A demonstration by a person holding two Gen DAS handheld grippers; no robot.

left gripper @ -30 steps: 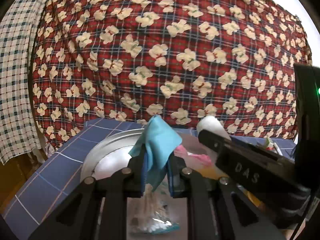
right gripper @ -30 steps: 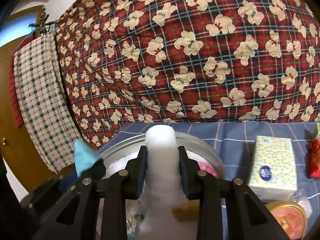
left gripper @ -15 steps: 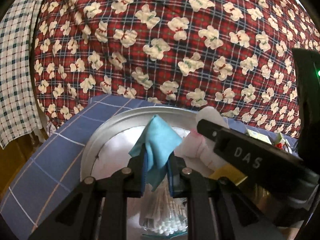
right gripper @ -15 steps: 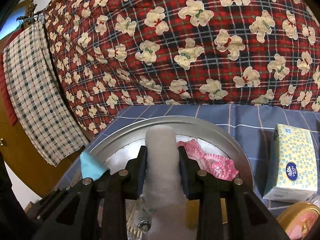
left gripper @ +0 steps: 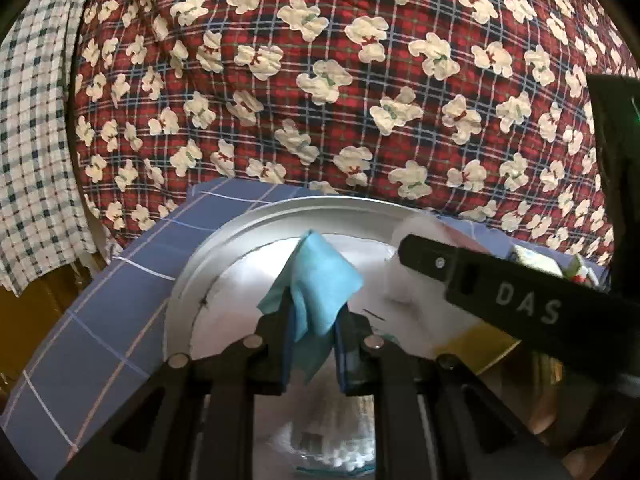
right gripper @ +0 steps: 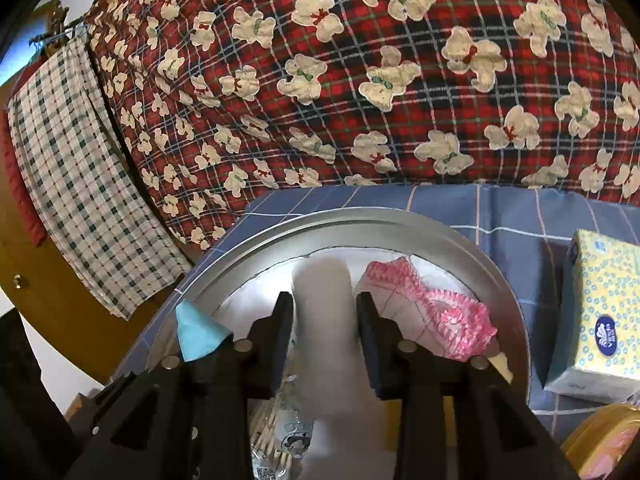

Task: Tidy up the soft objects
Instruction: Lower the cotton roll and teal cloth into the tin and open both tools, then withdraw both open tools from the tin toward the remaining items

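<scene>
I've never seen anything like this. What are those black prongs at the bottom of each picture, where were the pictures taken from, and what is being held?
There is no robot here: a person holds a two-fingered hand-held gripper in each hand, and each carries a wide-angle camera looking along its fingers. One picture comes from the left hand-held gripper, the other from the right hand-held gripper. Both hover over a round metal tray on a blue checked tablecloth. The left one is shut on a blue cloth. The right one's jaws are opening, with a white roll between them. In the tray lies a pink and white cloth; a yellow tissue box stands beside it.
</scene>
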